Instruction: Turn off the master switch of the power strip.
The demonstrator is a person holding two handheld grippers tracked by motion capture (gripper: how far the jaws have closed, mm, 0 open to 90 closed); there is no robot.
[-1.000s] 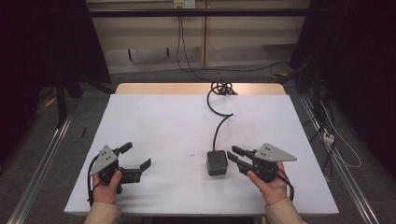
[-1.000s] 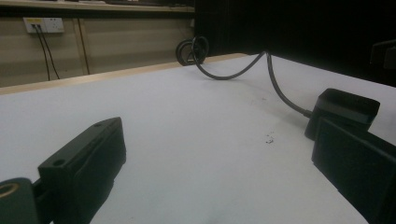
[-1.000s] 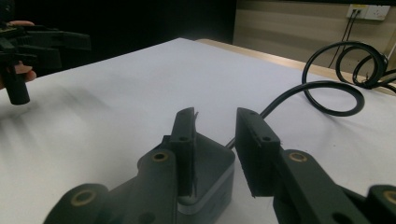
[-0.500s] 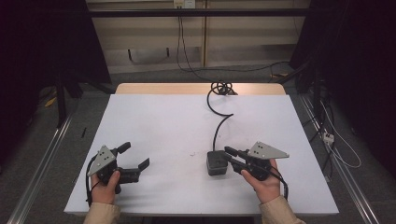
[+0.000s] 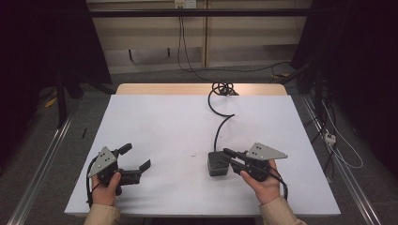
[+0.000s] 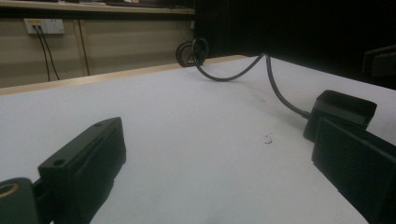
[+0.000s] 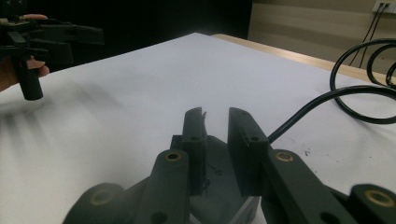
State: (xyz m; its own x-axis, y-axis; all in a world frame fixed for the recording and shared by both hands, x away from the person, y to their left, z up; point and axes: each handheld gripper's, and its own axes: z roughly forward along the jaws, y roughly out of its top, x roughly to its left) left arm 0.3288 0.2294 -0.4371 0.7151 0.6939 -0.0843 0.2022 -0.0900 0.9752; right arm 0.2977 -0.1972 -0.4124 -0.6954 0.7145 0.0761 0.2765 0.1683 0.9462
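A black power adapter (image 5: 217, 164) lies flat on the white table (image 5: 187, 122), and its black cable (image 5: 218, 126) runs back to a coil (image 5: 224, 88) at the far edge. My right gripper (image 5: 231, 159) reaches in from the right, its jaws lying over the adapter's right side. In the right gripper view the right gripper (image 7: 217, 114) shows a narrow gap, the adapter (image 7: 219, 161) sits beneath it, and the pads press on nothing. These jaws have just been closing. My left gripper (image 5: 136, 157) rests open near the front left with nothing in it.
In the left gripper view the adapter (image 6: 343, 112) and its cable (image 6: 275, 88) lie ahead to the right of the wide left gripper (image 6: 219, 158). Wall sockets and floor cables lie behind the table. A hand grips each gripper near the front edge.
The right gripper has slid left until its jaws lie over the adapter, and its jaws have narrowed. The left gripper has stayed put.
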